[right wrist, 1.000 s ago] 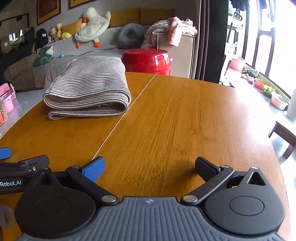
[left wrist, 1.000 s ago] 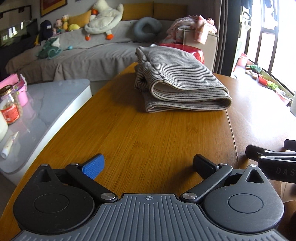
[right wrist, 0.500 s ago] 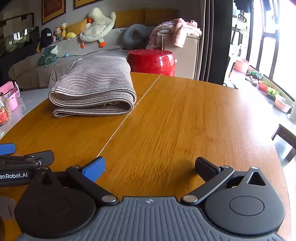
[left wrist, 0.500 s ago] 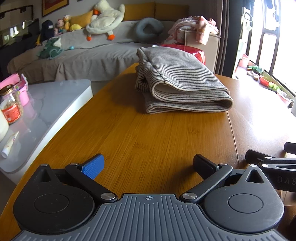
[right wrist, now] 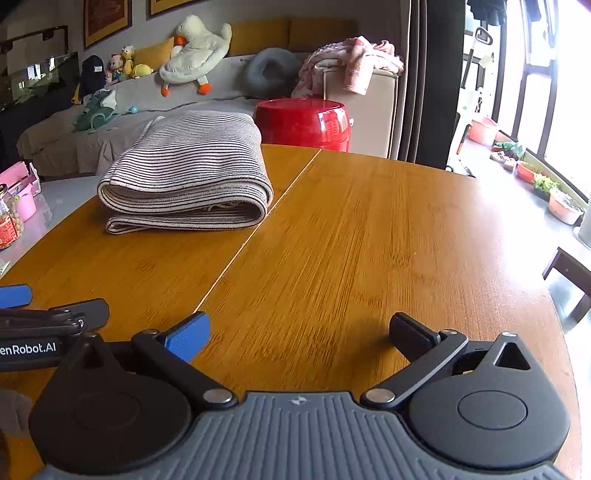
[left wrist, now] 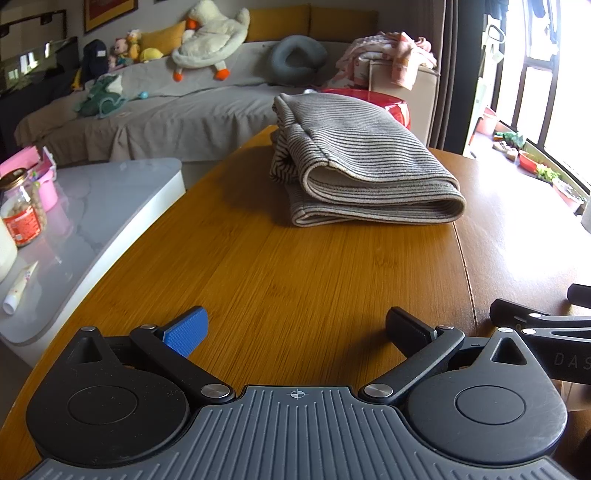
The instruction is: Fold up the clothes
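A striped grey garment (left wrist: 364,162) lies folded into a thick, neat bundle on the far part of the wooden worktop (left wrist: 295,280), its rounded fold facing the cameras and its layered edges stacked at the near side. In the right wrist view the same garment (right wrist: 188,170) sits to the left of the seam that runs across the worktop (right wrist: 369,240), its right edge just beside that seam. The left claw (left wrist: 297,330) hovers low over the near part of the worktop, well apart from the garment, its blue-padded finger and black finger spread wide with only bare wood between them. The right claw (right wrist: 299,332) is likewise spread wide and grips nothing, also well short of the garment. The two claws sit side by side: the right one's black fingers show at the right edge of the left wrist view, and the left one's show at the left edge of the right wrist view. Beyond the worktop's far end stands a red stool (right wrist: 303,123), and behind it a grey sofa (left wrist: 177,110) carrying a white stuffed duck (left wrist: 210,35). To the left is a pale side table (left wrist: 99,214) with a jar (left wrist: 22,210) on it.
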The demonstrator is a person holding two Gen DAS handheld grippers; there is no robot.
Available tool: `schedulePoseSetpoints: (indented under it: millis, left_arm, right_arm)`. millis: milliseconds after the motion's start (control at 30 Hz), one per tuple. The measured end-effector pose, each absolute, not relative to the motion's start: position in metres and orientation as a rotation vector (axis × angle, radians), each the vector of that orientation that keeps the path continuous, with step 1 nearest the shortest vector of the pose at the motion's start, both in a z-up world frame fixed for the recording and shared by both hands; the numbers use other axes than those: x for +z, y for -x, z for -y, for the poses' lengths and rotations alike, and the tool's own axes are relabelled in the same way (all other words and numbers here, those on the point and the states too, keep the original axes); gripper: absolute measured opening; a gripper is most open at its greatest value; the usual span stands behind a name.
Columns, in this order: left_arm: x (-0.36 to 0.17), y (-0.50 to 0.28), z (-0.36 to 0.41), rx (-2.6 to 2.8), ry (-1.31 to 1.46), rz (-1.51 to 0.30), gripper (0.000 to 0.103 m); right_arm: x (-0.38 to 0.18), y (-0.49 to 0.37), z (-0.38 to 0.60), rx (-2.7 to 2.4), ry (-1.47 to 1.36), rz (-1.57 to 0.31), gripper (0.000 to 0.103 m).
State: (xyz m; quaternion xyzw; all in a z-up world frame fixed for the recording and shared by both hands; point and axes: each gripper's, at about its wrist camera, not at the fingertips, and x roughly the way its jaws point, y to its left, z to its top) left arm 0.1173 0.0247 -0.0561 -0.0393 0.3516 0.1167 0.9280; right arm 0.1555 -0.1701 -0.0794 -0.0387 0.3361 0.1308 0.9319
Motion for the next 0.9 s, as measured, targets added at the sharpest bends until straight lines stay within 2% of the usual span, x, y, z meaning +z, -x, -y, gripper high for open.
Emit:
schedulePoseSetpoints:
  millis: [900]
  left_arm:
    - [-0.0555, -0.1174, -0.0245, 0.231, 0.077, -0.722, 0.103]
  right_arm:
    - [-0.0796, -0.1546, 0.1693, 0.266, 0.078, -0.688, 0.103]
